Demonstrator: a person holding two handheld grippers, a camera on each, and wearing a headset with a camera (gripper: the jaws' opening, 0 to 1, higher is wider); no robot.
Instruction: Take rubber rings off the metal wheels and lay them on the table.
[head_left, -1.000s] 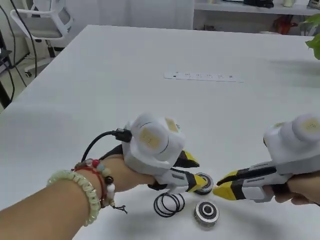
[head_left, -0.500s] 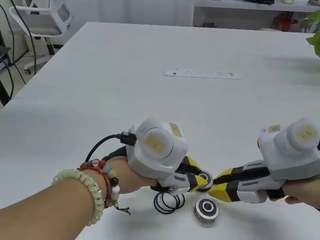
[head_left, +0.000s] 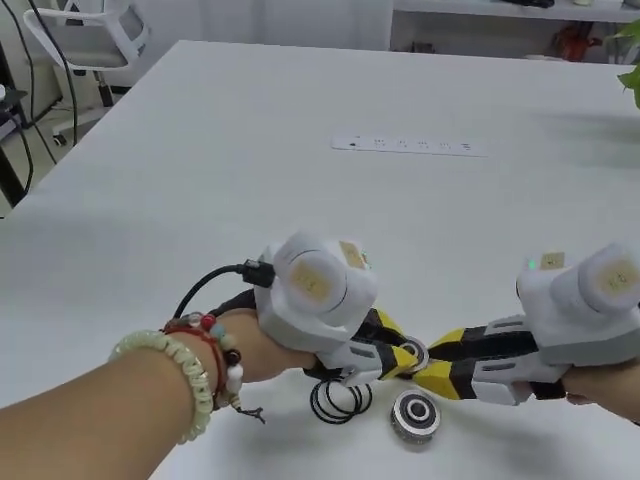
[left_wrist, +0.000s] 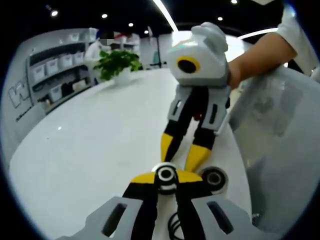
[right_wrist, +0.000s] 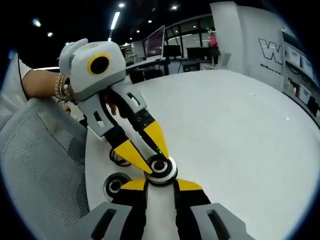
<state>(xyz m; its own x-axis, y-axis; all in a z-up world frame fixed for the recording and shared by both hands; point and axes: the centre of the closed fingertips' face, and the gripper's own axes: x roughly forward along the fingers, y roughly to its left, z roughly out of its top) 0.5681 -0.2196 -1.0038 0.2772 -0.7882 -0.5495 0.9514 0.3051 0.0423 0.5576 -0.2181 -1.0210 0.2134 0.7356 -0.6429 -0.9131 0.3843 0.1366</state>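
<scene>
A small metal wheel (head_left: 412, 352) (left_wrist: 166, 176) (right_wrist: 161, 169) is held just above the table, and my left gripper (head_left: 398, 358) (left_wrist: 166, 178) is shut on it. My right gripper (head_left: 428, 372) (right_wrist: 161, 184) meets it head-on from the right; its yellow jaws stand a little apart with their tips at the wheel's rim. In the left gripper view the right gripper (left_wrist: 181, 156) comes down from above. A second metal wheel (head_left: 414, 415) (left_wrist: 215, 177) (right_wrist: 116, 184) lies flat below them. Loose black rubber rings (head_left: 338, 400) (right_wrist: 120, 157) lie to its left.
The white table (head_left: 300, 180) stretches far ahead, with a white power strip (head_left: 408, 146) lying across its middle. An office chair (head_left: 85, 35) stands off the far left corner. A green plant (head_left: 630, 60) (left_wrist: 117, 62) is at the far right edge.
My right gripper has moved left until its tips reach the wheel in my left gripper. The left gripper has kept its hold and barely shifted.
</scene>
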